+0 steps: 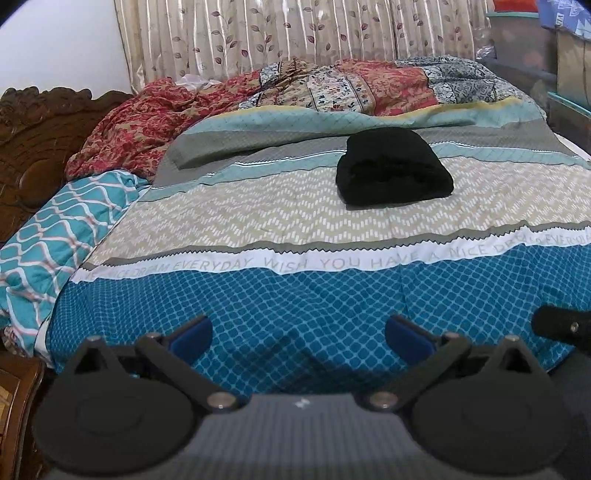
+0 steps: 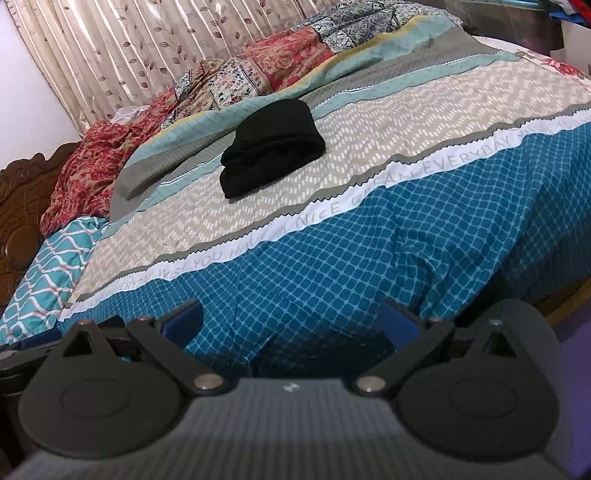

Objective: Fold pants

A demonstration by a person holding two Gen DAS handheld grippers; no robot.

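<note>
Black pants [image 1: 393,168] lie folded in a compact bundle on the beige zigzag band of the bedspread [image 1: 258,206]; they also show in the right wrist view [image 2: 271,147]. My left gripper [image 1: 299,332] is open and empty, held over the blue checked band at the near edge of the bed, well short of the pants. My right gripper [image 2: 291,317] is open and empty too, over the same blue band. Part of the right gripper [image 1: 561,325] shows at the right edge of the left wrist view.
A crumpled red floral quilt [image 1: 155,125] and patchwork blanket [image 1: 369,85] lie along the far side. A teal patterned pillow [image 1: 51,229] sits at the left by the carved wooden headboard [image 1: 33,140]. Leaf-print curtains [image 1: 277,33] hang behind. Boxes [image 1: 554,55] stand at the far right.
</note>
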